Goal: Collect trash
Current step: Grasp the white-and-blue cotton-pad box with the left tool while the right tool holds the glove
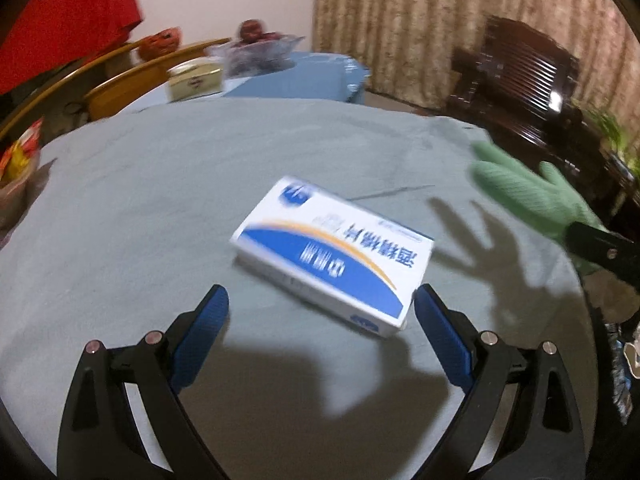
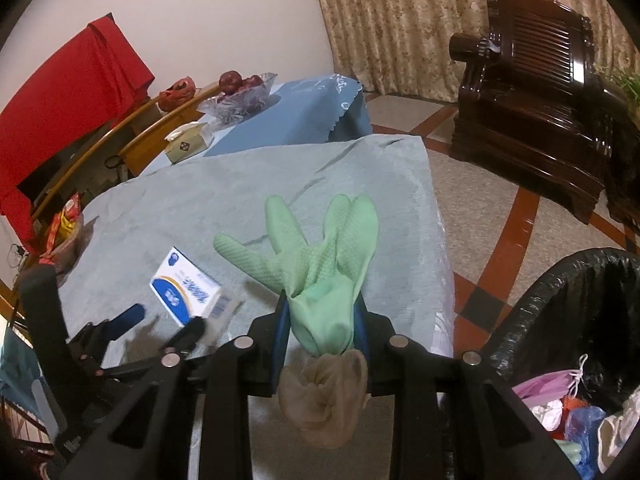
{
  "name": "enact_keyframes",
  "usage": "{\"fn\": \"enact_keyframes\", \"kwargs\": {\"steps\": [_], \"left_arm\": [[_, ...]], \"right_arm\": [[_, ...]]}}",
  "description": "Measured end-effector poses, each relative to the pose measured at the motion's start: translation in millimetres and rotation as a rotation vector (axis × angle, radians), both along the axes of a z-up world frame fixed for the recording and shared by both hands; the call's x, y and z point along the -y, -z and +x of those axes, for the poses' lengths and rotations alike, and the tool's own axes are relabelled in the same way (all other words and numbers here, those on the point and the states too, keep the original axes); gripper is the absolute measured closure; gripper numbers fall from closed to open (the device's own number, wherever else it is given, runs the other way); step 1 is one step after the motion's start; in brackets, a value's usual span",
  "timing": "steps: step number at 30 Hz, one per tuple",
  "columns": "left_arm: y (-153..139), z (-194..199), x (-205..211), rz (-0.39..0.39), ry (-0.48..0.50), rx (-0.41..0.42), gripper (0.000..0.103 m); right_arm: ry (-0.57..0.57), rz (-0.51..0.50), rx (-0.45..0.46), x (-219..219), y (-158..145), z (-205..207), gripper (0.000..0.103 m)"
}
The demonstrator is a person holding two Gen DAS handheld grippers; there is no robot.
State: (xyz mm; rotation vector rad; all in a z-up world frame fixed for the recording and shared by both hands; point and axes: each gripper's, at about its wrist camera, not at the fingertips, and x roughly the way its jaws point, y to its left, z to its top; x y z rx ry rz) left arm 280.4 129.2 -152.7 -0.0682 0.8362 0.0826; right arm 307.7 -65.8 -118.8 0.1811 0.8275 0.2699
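A white and blue cardboard box (image 1: 334, 256) lies flat on the grey tablecloth (image 1: 160, 184), just ahead of my left gripper (image 1: 322, 304). The left gripper is open, its blue pads either side of the box's near end, not touching it. The box also shows in the right wrist view (image 2: 186, 287). My right gripper (image 2: 322, 312) is shut on a green rubber glove (image 2: 316, 248), held above the table's right part, fingers pointing away. A beige lining hangs from the glove's cuff. The glove shows at the right in the left wrist view (image 1: 524, 192).
A black-lined trash bin (image 2: 560, 304) with several bits of rubbish stands on the floor at the right. A snack bowl (image 1: 16, 176) sits at the table's left edge. A tissue box (image 2: 188, 142) and fruit bowl (image 2: 240, 92) are on the far blue table. A dark wooden armchair (image 2: 536, 92) stands beyond.
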Motion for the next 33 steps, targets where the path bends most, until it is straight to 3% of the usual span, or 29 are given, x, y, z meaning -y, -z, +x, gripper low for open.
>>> {"fn": "enact_keyframes", "kwargs": {"steps": [4, 8, 14, 27, 29, 31, 33], "left_arm": [[2, -12, -44, 0.024, -0.109, -0.017, 0.012], [-6, -20, -64, -0.013, -0.137, 0.003, 0.012], [-19, -8, -41, -0.075, -0.066, 0.046, 0.012], [2, 48, -29, -0.031, -0.090, -0.009, 0.012], [5, 50, -32, -0.040, -0.092, -0.022, 0.017], [9, 50, -35, -0.081, -0.075, -0.041, 0.036], [10, 50, -37, -0.094, -0.073, -0.042, 0.038]], "right_arm": [[-0.010, -0.002, 0.000, -4, 2, 1, 0.074], [-0.015, -0.003, -0.004, -11, 5, 4, 0.074], [-0.023, -0.002, -0.005, -20, 7, 15, 0.074], [-0.034, 0.002, -0.009, -28, 15, 29, 0.074], [-0.039, -0.001, -0.007, -30, 14, 29, 0.074], [-0.044, -0.003, -0.004, -32, 13, 29, 0.074], [-0.049, -0.004, -0.003, -34, 11, 28, 0.074]]}}
